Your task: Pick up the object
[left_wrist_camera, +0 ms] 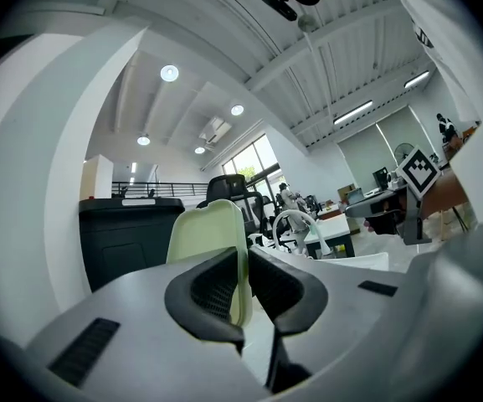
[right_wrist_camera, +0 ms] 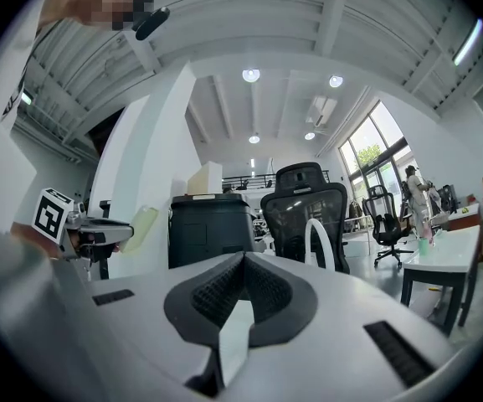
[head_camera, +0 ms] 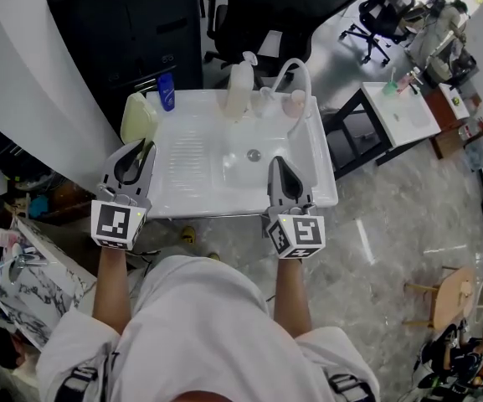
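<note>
- The left claw [head_camera: 143, 147] is clamped on a pale green board [head_camera: 136, 117]: in the left gripper view its two ribbed pads [left_wrist_camera: 216, 287] press on either face of the thin board's [left_wrist_camera: 210, 233] near edge, and the board stands upright beyond them.
- In the head view the board sits at the far left corner of the white sink [head_camera: 224, 208], over the rim, with the left claw just on its near side.
- The right claw [head_camera: 276, 162] hangs over the near right part of the sink basin, well apart from the board. Its jaws are together, tips meeting, with nothing between them [right_wrist_camera: 243, 258].
- A blue bottle [head_camera: 166, 91] stands on the sink's far edge, just beside the board.
- A white bottle [head_camera: 239, 88] stands near the middle of the far edge.
- A white arched faucet [head_camera: 298, 74] rises at the far right corner.
- A black office chair [head_camera: 274, 7] stands beyond the sink's far edge.
</note>
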